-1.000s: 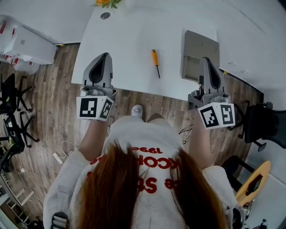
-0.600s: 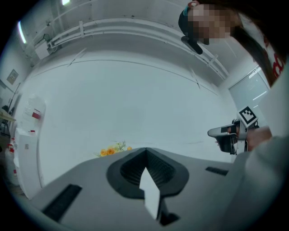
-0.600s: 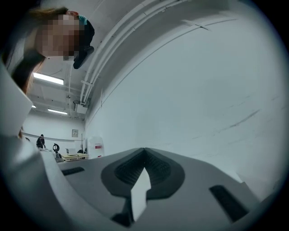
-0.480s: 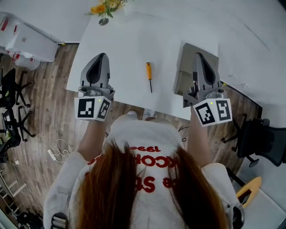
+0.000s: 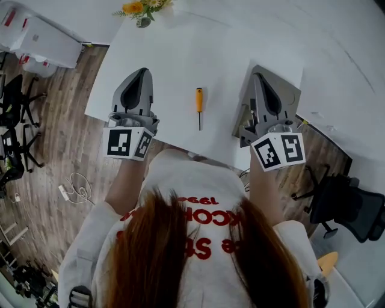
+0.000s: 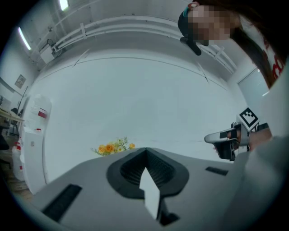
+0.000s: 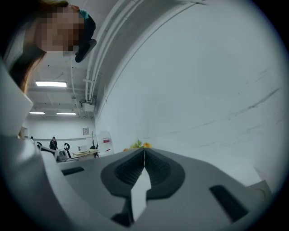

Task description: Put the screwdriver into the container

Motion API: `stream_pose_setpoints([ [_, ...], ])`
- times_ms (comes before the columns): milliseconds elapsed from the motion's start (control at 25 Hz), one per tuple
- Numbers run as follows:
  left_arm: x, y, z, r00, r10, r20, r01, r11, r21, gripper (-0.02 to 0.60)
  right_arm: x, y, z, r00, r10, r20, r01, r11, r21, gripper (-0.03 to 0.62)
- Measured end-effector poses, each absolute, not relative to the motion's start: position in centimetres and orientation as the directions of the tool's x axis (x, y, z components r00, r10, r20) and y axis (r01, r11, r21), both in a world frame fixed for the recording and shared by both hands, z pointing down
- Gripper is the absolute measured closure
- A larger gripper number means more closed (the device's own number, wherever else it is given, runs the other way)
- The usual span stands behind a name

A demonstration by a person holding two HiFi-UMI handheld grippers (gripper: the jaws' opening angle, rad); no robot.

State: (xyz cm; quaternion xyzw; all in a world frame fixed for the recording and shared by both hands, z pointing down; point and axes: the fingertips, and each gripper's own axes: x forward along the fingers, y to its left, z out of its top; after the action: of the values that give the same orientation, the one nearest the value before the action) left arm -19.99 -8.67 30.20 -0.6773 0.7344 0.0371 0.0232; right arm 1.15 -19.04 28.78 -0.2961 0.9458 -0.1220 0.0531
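Note:
A screwdriver (image 5: 199, 107) with an orange handle and a dark shaft lies on the white table (image 5: 180, 54), handle pointing away from me. To its right lies a flat grey container (image 5: 290, 91). My left gripper (image 5: 143, 72) hovers over the table's left part, left of the screwdriver, jaws shut and empty; its tips (image 6: 145, 150) meet in the left gripper view. My right gripper (image 5: 257, 76) is over the container's left side, shut on nothing, with its tips (image 7: 144, 150) closed in the right gripper view. Neither gripper touches the screwdriver.
A vase of orange flowers (image 5: 139, 8) stands at the table's far edge. White cabinets (image 5: 42, 42) and black chairs (image 5: 12, 138) stand on the wooden floor to the left, and another chair (image 5: 343, 204) to the right. The right gripper (image 6: 226, 137) shows in the left gripper view.
Both grippers have moved forward from the table's near edge to over the table. The right one now covers part of the container. The screwdriver has not moved.

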Motion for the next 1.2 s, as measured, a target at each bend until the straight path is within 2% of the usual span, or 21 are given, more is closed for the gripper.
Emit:
stream_pose_setpoints([
  [240,-20.6,-9.9,32.7,-0.054,-0.998,-0.024,-0.998,0.053,0.035,0.581,-2.4,-19.1,35.5,-0.819,-0.548,0.173,-0.572,0.75,-0.331,0.583],
  [360,-20.9,-10.5,34.1,-0.031,-0.999,0.01,-0.999,0.031,0.043,0.581,-4.7,-18.7,40.5,-0.809,-0.502,0.305,-0.584,0.74,-0.334,0.497],
  [560,-21.7,-10.9,36.5,0.008,-0.998,0.064,-0.998,-0.004,0.055,0.581,-7.4,-17.4,48.8,-0.743,-0.438,0.506,-0.627,0.72,-0.297,0.464],
  [760,-22.5,-11.4,38.6,0.027,-0.994,0.106,-0.997,-0.02,0.069,0.581,-8.9,-16.1,54.7,-0.66,-0.379,0.649,-0.65,0.721,-0.24,0.445],
  [960,-23.1,-11.2,40.1,0.035,-0.989,0.142,-0.996,-0.023,0.087,0.581,-9.4,-15.0,58.4,-0.551,-0.372,0.747,-0.655,0.747,-0.111,0.43],
  [1080,-23.3,-11.1,40.3,0.035,-0.988,0.148,-0.995,-0.021,0.093,0.581,-9.6,-14.6,59.3,-0.536,-0.357,0.765,-0.654,0.749,-0.109,0.419],
  [1200,-23.8,-11.2,40.5,0.026,-0.989,0.149,-0.995,-0.012,0.095,0.581,-10.0,-14.5,59.6,-0.546,-0.341,0.766,-0.654,0.745,-0.134,0.452],
])
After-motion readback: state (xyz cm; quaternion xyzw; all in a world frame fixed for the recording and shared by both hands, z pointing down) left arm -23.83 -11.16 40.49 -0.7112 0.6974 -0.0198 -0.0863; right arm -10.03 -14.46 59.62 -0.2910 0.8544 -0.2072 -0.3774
